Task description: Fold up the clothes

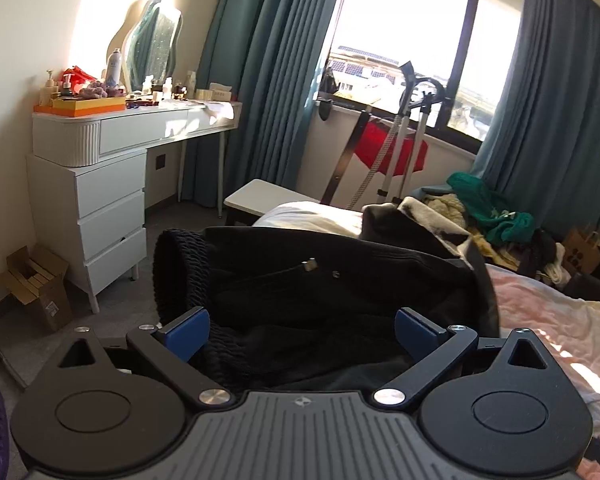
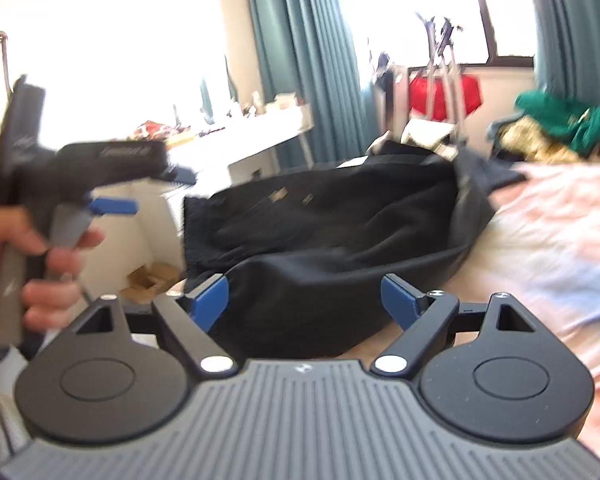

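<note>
Both grippers, left gripper [image 1: 302, 334] and right gripper [image 2: 305, 300], had their blue fingers spread wide, pinching nothing. We had the black garment [image 1: 340, 280] bunched on the bed [image 1: 560, 320], right between and just past the fingertips. We figured grabbing a clean hem edge, not a thick wad, would make folding neater.

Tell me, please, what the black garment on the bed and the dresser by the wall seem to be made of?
The black garment looks like soft matte fabric, perhaps fleece or cotton: it slumps in folds, and its cuff shows a chunky ribbed knit. A small metal zipper pull glints on it. The white dresser looks like painted or laminated wood: smooth, flat, faintly glossy drawer fronts. The exact materials stay uncertain.
</note>
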The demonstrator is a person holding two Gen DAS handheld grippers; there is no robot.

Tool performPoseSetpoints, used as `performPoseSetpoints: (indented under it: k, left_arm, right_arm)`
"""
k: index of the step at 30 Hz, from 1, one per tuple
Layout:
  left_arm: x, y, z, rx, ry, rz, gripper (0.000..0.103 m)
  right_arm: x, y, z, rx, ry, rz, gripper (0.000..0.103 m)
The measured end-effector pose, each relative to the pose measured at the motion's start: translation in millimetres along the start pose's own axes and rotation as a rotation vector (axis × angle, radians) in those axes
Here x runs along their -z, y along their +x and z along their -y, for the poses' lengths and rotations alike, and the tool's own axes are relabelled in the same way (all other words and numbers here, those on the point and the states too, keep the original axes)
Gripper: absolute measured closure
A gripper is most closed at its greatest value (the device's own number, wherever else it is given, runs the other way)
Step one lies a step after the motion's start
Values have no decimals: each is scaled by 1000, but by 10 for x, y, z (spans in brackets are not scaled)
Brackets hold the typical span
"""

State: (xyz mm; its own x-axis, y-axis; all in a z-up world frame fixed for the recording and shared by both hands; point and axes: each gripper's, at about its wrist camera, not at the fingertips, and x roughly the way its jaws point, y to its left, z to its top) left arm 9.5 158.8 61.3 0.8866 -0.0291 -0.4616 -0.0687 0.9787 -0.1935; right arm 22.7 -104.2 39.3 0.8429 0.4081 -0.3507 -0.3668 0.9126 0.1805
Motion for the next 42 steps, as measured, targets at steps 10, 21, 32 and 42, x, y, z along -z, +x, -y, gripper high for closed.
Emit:
performPoseSetpoints:
  k: [10,21,32,42]
  left_arm:
    - [747,-15,996,111,95,121,0]
    - [1021,369,1089,-2,154,139,0]
    - [1118,564,1039,1,155,60,0]
    - [773,1324,1499,33,254,98,1]
  right_arm:
    - [-117,-383,924,128,2,95,18]
    - [1,-210,1175,200,57,232,18]
    - [43,-248,1298,257,117,196,18]
    - [136,-459,1496,347,249,159,18]
